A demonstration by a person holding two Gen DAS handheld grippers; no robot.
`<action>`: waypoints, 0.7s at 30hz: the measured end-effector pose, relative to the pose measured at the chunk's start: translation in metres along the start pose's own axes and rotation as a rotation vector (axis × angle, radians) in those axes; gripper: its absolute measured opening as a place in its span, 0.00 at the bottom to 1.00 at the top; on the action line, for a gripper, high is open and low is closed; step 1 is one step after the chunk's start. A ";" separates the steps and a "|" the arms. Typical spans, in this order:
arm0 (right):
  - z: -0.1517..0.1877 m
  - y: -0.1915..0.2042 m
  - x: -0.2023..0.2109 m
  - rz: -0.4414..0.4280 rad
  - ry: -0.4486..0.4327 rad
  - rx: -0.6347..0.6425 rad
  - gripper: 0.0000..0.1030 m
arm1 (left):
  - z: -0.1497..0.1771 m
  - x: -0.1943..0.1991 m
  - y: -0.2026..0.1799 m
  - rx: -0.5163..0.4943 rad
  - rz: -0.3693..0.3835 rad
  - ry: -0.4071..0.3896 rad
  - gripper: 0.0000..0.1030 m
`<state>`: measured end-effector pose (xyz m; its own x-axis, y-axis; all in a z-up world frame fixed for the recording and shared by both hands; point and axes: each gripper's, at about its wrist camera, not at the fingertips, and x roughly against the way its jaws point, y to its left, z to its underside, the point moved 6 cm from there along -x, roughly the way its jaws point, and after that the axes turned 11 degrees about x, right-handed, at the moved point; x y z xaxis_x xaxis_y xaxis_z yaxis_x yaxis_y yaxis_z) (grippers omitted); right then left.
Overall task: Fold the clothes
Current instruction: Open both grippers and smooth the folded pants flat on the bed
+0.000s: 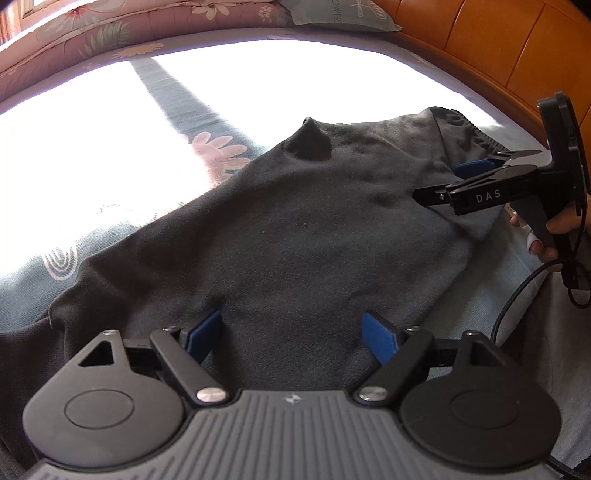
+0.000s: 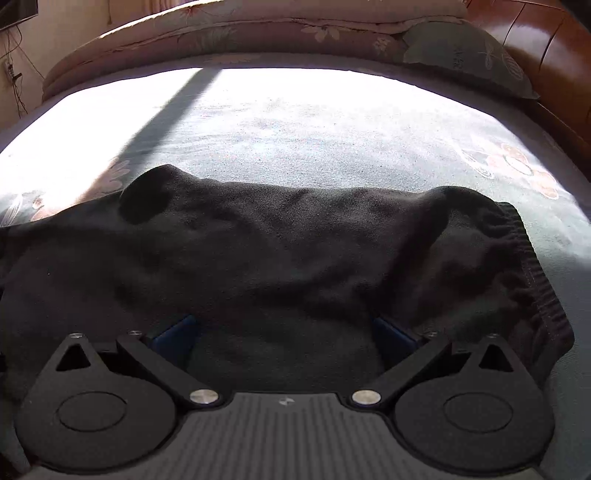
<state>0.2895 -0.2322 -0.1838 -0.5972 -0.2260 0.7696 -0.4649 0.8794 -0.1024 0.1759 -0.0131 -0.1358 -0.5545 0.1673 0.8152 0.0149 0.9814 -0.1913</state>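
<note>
Nearest the left wrist camera, the left gripper (image 1: 291, 338) hovers low over the dark grey garment (image 1: 295, 229), its blue-padded jaws spread wide with only flat cloth beneath the gap and nothing pinched; the garment lies spread across a pale patterned bed sheet (image 1: 122, 122), a small peak of fabric standing up near its far edge and a ribbed elastic waistband (image 1: 465, 129) bunched at its right end; bright sunlight washes out much of the sheet beyond it; in the same view the right gripper (image 1: 458, 177) reaches in from the right, held by a hand (image 1: 546, 236), its tips just above the cloth near the waistband; from the right wrist camera its jaws stand wide apart over the garment, gripping nothing; a floral quilt (image 2: 229, 33) and a pillow (image 2: 465, 55) lie along the far side, beside a wooden headboard (image 1: 491, 40).
</note>
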 end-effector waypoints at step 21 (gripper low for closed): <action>0.001 -0.001 0.000 -0.018 -0.032 0.022 1.00 | 0.014 -0.010 -0.032 0.136 0.031 -0.017 0.82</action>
<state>0.2891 -0.2333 -0.1849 -0.6093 -0.2555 0.7506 -0.4898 0.8657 -0.1029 0.1693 -0.0474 -0.1455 -0.5696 0.1950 0.7984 -0.0802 0.9536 -0.2902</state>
